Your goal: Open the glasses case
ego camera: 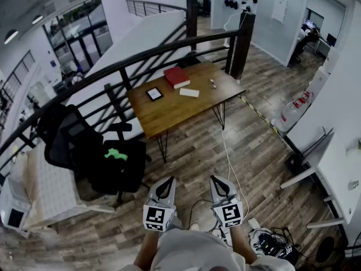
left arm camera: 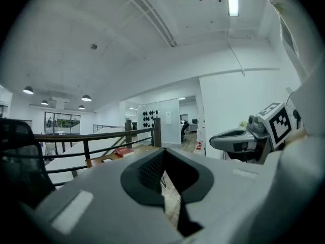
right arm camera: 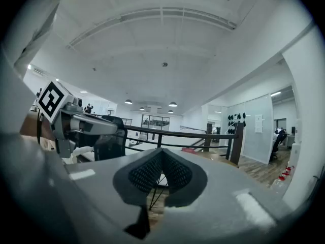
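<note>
A wooden table (ego camera: 169,112) stands well ahead of me across the floor. On it lie a red book (ego camera: 176,76), a white oblong item (ego camera: 189,92) that may be the glasses case, a black-framed square (ego camera: 154,94) and a small object (ego camera: 212,84). My left gripper (ego camera: 167,184) and right gripper (ego camera: 217,182) are held level side by side close to my body, far from the table. Both are shut with nothing between the pads. The left gripper view shows its closed jaw tips (left arm camera: 162,154) and the right gripper (left arm camera: 244,139) beside it. The right gripper view shows the same (right arm camera: 161,154).
A black office chair (ego camera: 73,140) carrying a green thing (ego camera: 117,154) stands left of the table. A dark railing (ego camera: 169,47) runs behind the table. Cables (ego camera: 231,168) trail over the wood floor, and a white desk (ego camera: 333,174) stands at the right.
</note>
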